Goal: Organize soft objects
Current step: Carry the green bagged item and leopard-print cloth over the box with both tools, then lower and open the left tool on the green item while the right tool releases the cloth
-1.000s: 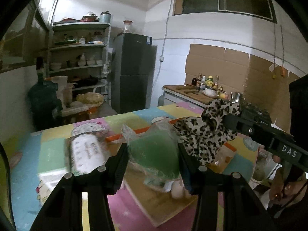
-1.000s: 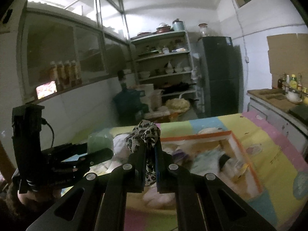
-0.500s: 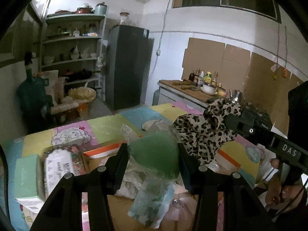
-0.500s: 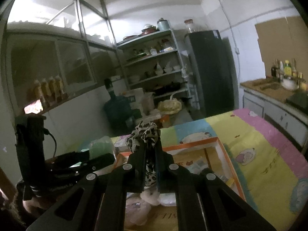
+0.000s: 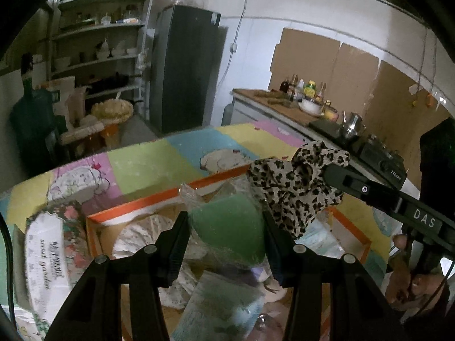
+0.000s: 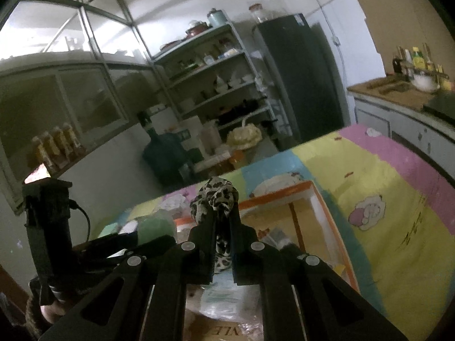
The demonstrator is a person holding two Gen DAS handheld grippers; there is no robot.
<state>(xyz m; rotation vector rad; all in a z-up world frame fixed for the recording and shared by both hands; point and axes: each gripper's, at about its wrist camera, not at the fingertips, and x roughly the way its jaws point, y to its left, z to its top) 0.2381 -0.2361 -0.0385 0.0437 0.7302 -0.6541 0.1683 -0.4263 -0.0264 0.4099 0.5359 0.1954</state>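
My left gripper [image 5: 226, 221] is shut on a green sponge in a clear plastic wrap [image 5: 227, 228], held above an orange-rimmed cardboard box [image 5: 159, 196]. To its right hangs a leopard-print cloth [image 5: 295, 190], pinched by my right gripper [image 6: 221, 216], which is shut on the leopard-print cloth [image 6: 217, 199]. In the right wrist view the green sponge [image 6: 156, 224] and the left gripper show at lower left, and the cardboard box [image 6: 284, 193] lies just beyond my fingers. Soft packets and wrapped items fill the box bottom.
A colourful patchwork mat [image 5: 148, 162] covers the table. A white printed packet [image 5: 48, 253] lies left of the box. Behind stand shelves [image 5: 99, 45], a dark fridge [image 5: 182, 68], a water jug [image 5: 31, 119] and a counter with bottles [image 5: 301, 93].
Both grippers moved forward and lower over the box, still holding the sponge and the cloth. The box now lies directly beneath them, and the right wrist has rolled.
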